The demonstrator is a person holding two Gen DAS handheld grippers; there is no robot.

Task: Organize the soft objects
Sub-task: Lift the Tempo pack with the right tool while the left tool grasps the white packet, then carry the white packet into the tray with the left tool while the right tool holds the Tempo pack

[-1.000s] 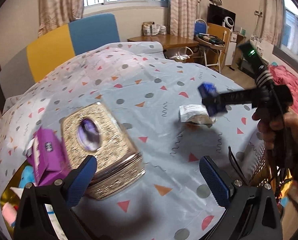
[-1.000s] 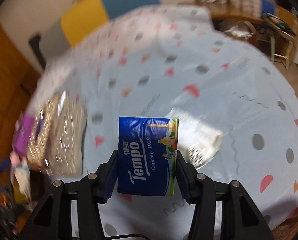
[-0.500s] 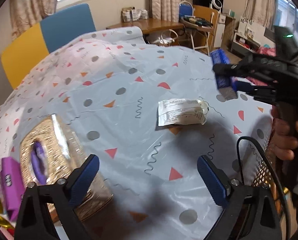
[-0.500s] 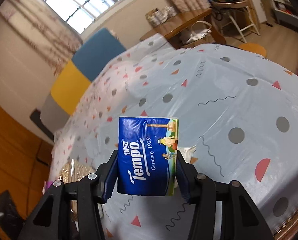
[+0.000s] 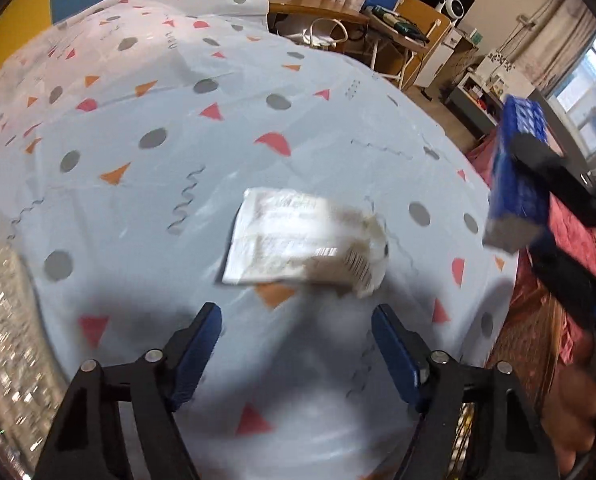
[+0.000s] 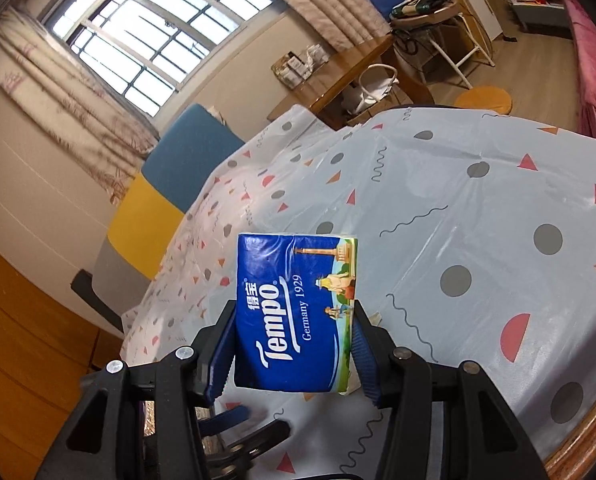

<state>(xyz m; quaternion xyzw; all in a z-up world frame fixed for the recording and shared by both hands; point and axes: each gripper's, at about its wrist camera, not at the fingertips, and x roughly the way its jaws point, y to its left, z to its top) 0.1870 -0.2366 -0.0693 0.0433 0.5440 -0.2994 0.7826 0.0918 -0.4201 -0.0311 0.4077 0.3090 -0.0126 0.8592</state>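
A white flat packet (image 5: 306, 246) with printed text lies on the patterned tablecloth (image 5: 157, 160). My left gripper (image 5: 295, 322) hovers just short of its near edge and points steeply down. Its jaws are closing, with only cloth between them. A blue Tempo tissue pack (image 6: 293, 312) is clamped upright between the blue pads (image 6: 223, 344) of my right gripper (image 6: 293, 320), held above the table. In the left wrist view that same pack (image 5: 518, 184) and the right gripper's black frame hang at the right, above the table's edge.
A shiny gold tissue box (image 5: 1, 320) sits at the left edge. A person's hand (image 5: 578, 408) grips the right tool. The table's rim (image 6: 578, 440) runs at lower right. Red bedding (image 5: 570, 240), a blue and yellow chair (image 6: 177, 168) and a wooden desk (image 6: 338, 76) lie beyond.
My left gripper swung right and down from the gold box to the white packet, and its jaws narrowed. My right gripper rolled and tipped up, still holding the tissue pack.
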